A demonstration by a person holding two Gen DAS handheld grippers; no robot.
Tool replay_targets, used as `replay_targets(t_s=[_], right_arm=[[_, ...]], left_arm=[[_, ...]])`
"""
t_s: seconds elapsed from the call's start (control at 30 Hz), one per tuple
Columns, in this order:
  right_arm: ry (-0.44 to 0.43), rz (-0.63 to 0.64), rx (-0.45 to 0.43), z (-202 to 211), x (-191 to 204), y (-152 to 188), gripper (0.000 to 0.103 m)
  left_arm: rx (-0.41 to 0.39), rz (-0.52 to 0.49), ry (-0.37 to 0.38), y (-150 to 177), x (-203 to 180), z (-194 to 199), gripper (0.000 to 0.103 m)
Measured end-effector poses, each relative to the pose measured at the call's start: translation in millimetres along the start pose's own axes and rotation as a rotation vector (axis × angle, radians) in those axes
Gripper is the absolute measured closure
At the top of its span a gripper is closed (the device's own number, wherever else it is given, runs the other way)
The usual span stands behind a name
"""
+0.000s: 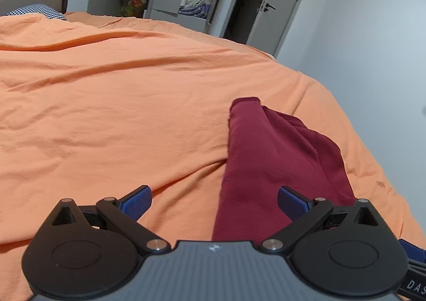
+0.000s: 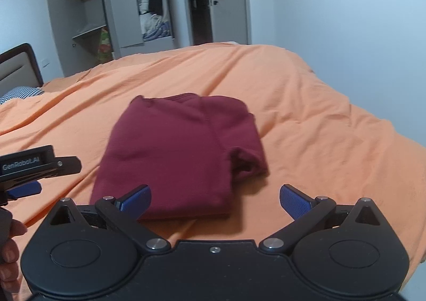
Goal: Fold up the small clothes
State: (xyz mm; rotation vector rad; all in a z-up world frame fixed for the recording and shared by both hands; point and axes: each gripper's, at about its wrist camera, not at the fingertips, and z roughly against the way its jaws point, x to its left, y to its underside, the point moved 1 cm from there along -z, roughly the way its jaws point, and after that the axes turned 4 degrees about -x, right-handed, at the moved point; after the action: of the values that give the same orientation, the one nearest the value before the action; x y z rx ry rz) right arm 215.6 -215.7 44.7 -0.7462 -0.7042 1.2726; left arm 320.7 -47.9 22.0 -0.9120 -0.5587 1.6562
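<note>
A dark red garment lies folded into a compact rectangle on the orange bed sheet. In the left wrist view the same garment runs from the centre toward the right. My left gripper is open above the garment's near left edge, with nothing between its blue pads. My right gripper is open too, hovering just short of the garment's near edge, holding nothing. The left gripper shows at the left edge of the right wrist view, held by a hand.
A headboard and a checked pillow sit at the far left of the bed. Beyond the bed stands a grey wardrobe with open doors and clothes inside, beside an open room door. The bed's right edge drops off near a white wall.
</note>
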Motion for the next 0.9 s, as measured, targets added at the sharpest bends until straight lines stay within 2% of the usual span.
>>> replay_targets(t_s=[0.33,0.63,0.9], right_arm=[[0.000,0.012,0.006,-5.5,10.4,-4.3,0.001],[0.015,-0.011,0.033,-21.0,2.1,-2.7,0.001],[0.028,-0.064,0.020,-34.5,-13.2,-13.5,0.001]], left_arm=[[0.003,-0.021,-0.064,-1.5,13.1,-1.0,0.000],[0.041,-0.044,-0.085,-0.1,12.1,-14.0,0.000],[0.035,-0.067,-0.082,-10.5,3.6,-27.4,0.000]])
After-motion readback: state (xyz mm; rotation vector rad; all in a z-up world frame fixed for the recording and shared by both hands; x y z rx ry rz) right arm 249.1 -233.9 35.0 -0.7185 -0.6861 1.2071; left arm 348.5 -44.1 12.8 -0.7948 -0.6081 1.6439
